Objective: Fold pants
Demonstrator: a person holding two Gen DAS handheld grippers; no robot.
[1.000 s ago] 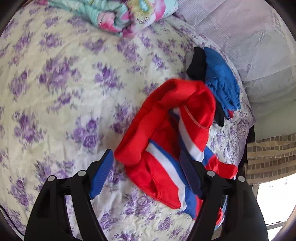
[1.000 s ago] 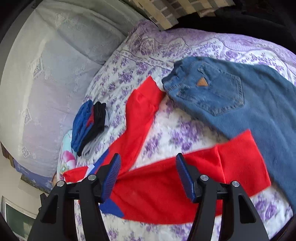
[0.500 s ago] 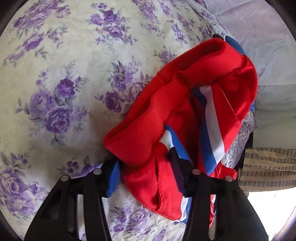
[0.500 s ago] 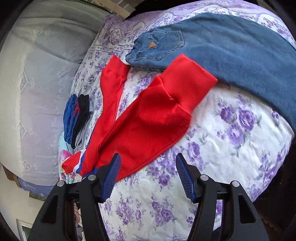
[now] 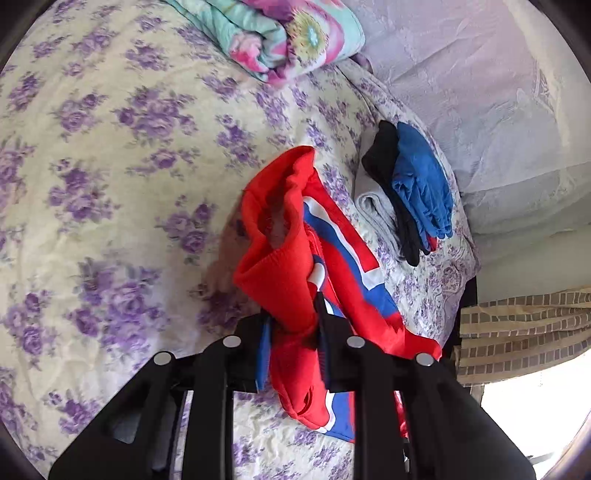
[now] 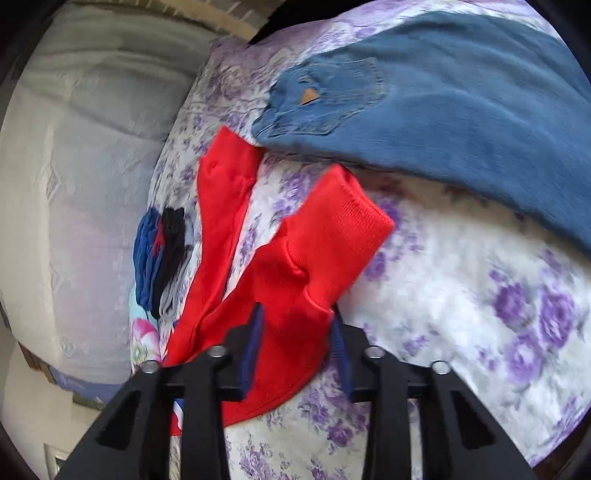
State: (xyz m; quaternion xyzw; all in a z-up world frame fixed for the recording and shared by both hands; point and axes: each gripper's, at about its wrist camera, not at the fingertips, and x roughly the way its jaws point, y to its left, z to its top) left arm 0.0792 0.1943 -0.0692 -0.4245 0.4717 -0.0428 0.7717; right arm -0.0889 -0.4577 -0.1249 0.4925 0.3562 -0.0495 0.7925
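Note:
Red pants (image 5: pixel 280 273) with white and blue side stripes lie on a bed with a purple-flowered sheet (image 5: pixel 110 147). My left gripper (image 5: pixel 293 325) is shut on the bunched waist end of the pants and holds it slightly lifted. In the right wrist view the two red legs (image 6: pixel 310 251) spread out toward the far side. My right gripper (image 6: pixel 295 328) is closed down on one leg, with red cloth between the blue pads.
Blue jeans (image 6: pixel 461 122) lie flat beyond the red legs. A stack of folded blue, black and grey clothes (image 5: pixel 406 199) sits by the bed's edge. A rolled flowery blanket (image 5: pixel 280 33) lies at the far end. A pale lace-covered wall (image 5: pixel 498 92) borders the bed.
Both grippers closed from open onto the red pants. The left one pulled back and lifted the waist end. The right one moved in onto a leg.

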